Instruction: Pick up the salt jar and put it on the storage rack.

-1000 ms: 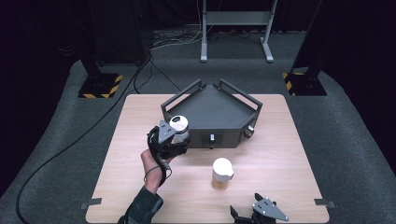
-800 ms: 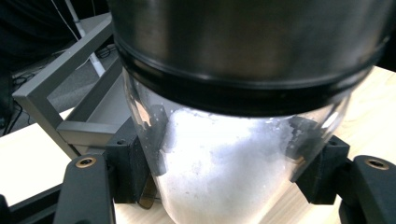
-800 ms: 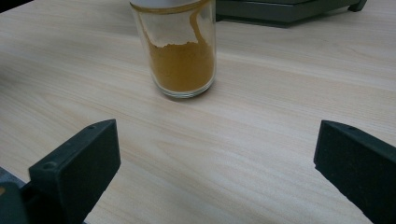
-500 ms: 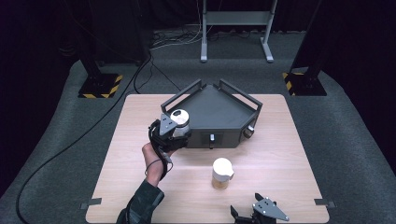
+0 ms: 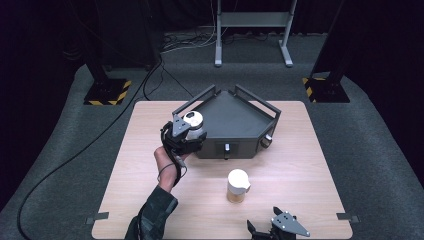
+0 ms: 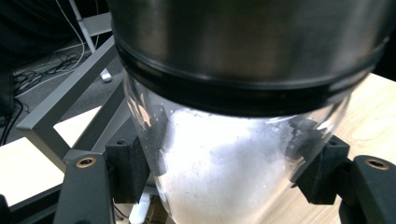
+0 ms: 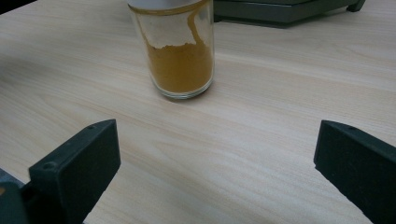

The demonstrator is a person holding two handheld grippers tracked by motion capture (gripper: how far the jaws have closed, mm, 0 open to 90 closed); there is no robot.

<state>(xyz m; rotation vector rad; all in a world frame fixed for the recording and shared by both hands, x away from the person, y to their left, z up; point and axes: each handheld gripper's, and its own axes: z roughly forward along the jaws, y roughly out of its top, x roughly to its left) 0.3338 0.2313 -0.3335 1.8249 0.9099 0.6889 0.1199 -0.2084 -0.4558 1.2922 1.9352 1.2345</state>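
Recording lab or studio: black-curtained surround, grey carpet, hazard-striped stand bases (image 5: 106, 93), floor cables (image 5: 75, 155), lone wooden table (image 5: 310, 150).

Left gripper (image 5: 183, 131) is raised at the end of an outstretched forearm, sleeve pushed to mid-forearm, hand (image 5: 167, 159) wrapped around its grip from below. Its jaws are clamped, pads (image 6: 133, 168) pressing both sides of a glass jar (image 6: 224, 186). Right gripper (image 5: 280, 229) sits low and near the person, jaws spread wide with nothing between them.
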